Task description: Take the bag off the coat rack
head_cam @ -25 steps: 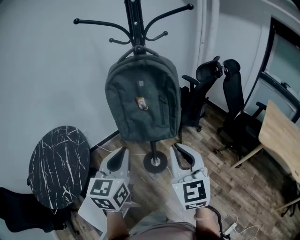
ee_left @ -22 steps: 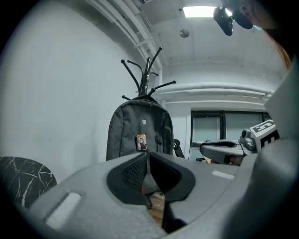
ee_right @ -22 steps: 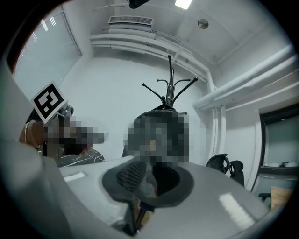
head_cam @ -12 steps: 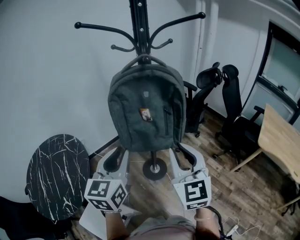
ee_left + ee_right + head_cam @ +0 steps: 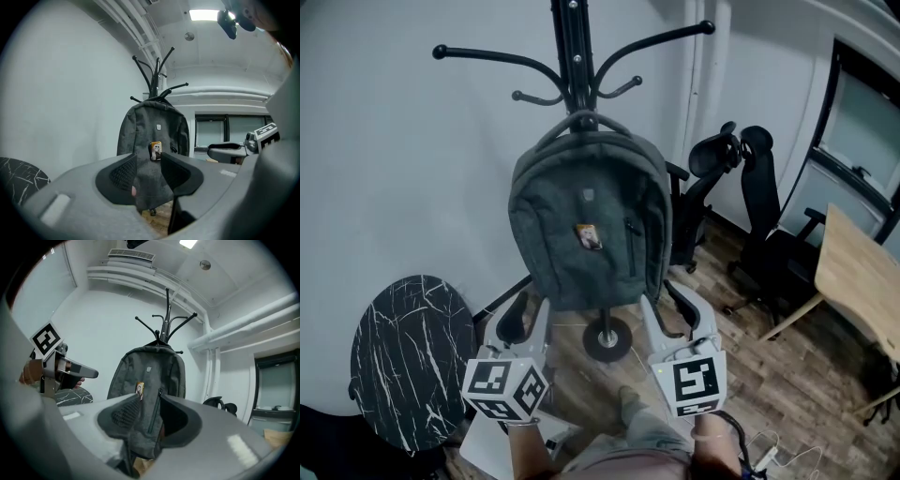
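A dark grey backpack [image 5: 586, 225] hangs by its top loop from the black coat rack [image 5: 574, 56], with a small picture tag on its front. Both grippers point level at it from just below and in front, touching nothing. My left gripper [image 5: 528, 314] is open; its jaws have just been opening, and only the distant backpack [image 5: 154, 136] shows through the gap of the left gripper [image 5: 149, 171]. My right gripper [image 5: 672, 305] is open too, jaws just opened, the backpack [image 5: 147, 376] showing beyond the empty gap of the right gripper [image 5: 150, 413].
The rack's round base [image 5: 607, 337] stands on the wooden floor under the bag. A round black marble table [image 5: 412, 361] is at the left, black office chairs [image 5: 769, 216] and a wooden table [image 5: 858, 272] at the right. Cables [image 5: 769, 455] lie near my right hand.
Both grippers' jaws have spread apart from shut. The grippers have edged closer to the backpack, and a leg now shows between them.
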Demonstrator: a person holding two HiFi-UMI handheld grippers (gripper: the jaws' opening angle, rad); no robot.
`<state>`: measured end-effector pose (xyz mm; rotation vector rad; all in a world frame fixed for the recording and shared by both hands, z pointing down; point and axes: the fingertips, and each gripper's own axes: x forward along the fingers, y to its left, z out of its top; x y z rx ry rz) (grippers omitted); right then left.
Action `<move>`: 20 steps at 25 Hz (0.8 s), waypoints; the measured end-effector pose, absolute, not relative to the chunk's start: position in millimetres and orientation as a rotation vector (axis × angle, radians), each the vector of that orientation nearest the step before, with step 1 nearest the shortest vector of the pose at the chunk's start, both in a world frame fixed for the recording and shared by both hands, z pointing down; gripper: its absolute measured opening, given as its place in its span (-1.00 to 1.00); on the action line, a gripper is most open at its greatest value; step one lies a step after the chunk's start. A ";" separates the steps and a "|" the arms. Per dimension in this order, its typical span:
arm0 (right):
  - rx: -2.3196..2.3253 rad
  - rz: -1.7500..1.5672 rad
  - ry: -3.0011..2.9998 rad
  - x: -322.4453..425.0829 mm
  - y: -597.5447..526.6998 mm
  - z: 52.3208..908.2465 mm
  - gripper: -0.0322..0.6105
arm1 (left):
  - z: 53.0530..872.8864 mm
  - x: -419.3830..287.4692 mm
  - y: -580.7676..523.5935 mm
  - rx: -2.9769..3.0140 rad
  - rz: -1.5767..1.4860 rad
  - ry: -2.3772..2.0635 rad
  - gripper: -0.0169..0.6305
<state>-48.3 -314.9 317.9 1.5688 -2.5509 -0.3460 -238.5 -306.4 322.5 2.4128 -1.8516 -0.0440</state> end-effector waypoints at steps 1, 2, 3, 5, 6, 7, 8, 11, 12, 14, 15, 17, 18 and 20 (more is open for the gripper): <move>1.570 -0.347 -2.552 -48.0 -318.5 317.6 -0.46 | 322.4 -240.9 -309.2 2.407 -0.047 -1.860 -0.46; 1.571 -0.348 -2.555 -47.7 -322.7 317.3 -0.43 | 322.6 -243.3 -312.4 2.400 -0.049 -1.869 -0.45; 1.574 -0.348 -2.558 -47.4 -327.4 317.1 -0.43 | 322.9 -245.5 -315.9 2.393 -0.050 -1.877 -0.44; 1.583 -0.349 -2.560 -46.1 -337.4 316.9 -0.40 | 323.4 -248.8 -323.4 2.384 -0.048 -1.888 -0.41; 1.592 -0.352 -2.557 -44.9 -342.6 316.5 -0.39 | 323.3 -250.3 -327.3 2.380 -0.047 -1.893 -0.40; 1.604 -0.357 -2.553 -43.2 -347.7 315.6 -0.39 | 322.9 -251.9 -331.2 2.376 -0.045 -1.899 -0.39; 1.620 -0.363 -2.549 -41.1 -352.6 314.4 -0.39 | 322.5 -253.7 -335.2 2.371 -0.044 -1.906 -0.38; 1.661 -0.364 -2.544 -34.2 -366.9 311.0 -0.37 | 322.0 -258.0 -348.5 2.360 -0.033 -1.920 -0.34; 1.669 -0.362 -2.543 -32.1 -371.7 310.4 -0.37 | 321.9 -259.2 -353.0 2.358 -0.029 -1.923 -0.32; 1.683 -0.362 -2.533 -27.8 -381.4 310.0 -0.37 | 321.3 -261.6 -361.3 2.353 -0.024 -1.931 -0.31; 1.688 -0.360 -2.525 -25.6 -386.2 310.2 -0.36 | 321.1 -262.7 -365.3 2.352 -0.020 -1.933 -0.30; 1.694 -0.355 -2.511 -21.9 -395.5 311.5 -0.34 | 322.2 -264.3 -373.3 2.352 -0.007 -1.928 -0.29; 1.697 -0.353 -2.507 -20.4 -399.6 312.3 -0.32 | 323.8 -264.8 -377.0 2.352 0.003 -1.921 -0.27; 1.705 -0.342 -2.505 -17.5 -407.0 314.2 -0.32 | 328.8 -265.8 -384.0 2.348 0.026 -1.903 -0.25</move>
